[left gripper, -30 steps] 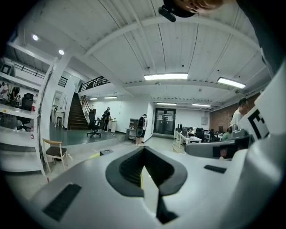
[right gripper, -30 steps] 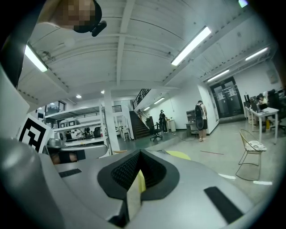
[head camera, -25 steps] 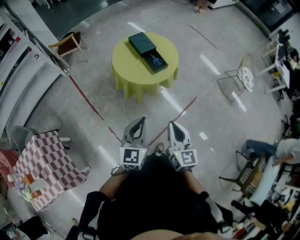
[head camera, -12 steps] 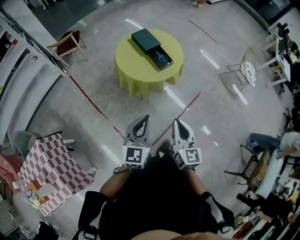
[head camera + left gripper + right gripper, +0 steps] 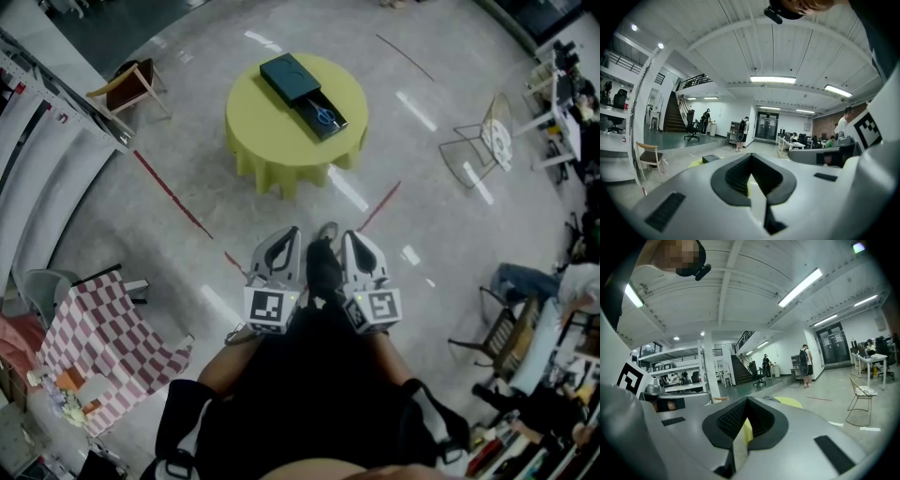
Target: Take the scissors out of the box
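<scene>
Your foot (image 5: 324,255) has stepped forward between the left gripper (image 5: 284,236) and right gripper (image 5: 350,238), fingers closed and empty; the scissors (image 5: 324,115) still lie in the box (image 5: 298,82) on the tabletop (image 5: 267,131).

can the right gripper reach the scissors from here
Probably not yet: the scissors lie in the box on the table, a stretch of floor away from the right gripper, whose jaws are shut.
</scene>
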`<action>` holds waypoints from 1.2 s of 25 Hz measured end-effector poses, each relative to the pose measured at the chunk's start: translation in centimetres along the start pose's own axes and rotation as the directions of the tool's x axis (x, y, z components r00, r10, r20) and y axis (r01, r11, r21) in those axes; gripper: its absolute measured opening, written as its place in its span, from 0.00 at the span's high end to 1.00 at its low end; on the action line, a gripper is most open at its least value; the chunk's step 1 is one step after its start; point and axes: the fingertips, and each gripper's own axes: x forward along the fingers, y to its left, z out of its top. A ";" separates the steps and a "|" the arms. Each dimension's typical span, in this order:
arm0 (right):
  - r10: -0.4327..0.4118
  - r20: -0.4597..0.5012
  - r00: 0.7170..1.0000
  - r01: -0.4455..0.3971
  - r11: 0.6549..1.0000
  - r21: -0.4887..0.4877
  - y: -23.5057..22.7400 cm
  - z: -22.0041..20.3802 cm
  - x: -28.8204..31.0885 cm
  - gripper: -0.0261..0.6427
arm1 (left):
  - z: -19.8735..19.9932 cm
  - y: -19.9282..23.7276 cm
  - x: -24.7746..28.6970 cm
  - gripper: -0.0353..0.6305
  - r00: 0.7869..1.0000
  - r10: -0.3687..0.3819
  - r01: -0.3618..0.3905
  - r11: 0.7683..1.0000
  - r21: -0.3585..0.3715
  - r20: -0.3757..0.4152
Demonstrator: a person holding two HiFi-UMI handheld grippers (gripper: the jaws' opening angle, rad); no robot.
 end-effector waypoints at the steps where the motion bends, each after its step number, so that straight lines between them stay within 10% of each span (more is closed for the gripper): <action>1: 0.004 -0.001 1.000 -0.004 1.000 -0.001 -0.4 0.1 0.8 0.97 | 0.1 0.2 0.7 0.96 1.000 0.002 -0.002 1.000 0.005 -0.002; 30: 0.213 -0.173 0.962 -0.217 0.976 -0.001 -17.4 3.7 26.7 0.97 | 4.5 5.7 29.3 0.96 0.984 0.164 -0.166 0.986 -0.029 -0.064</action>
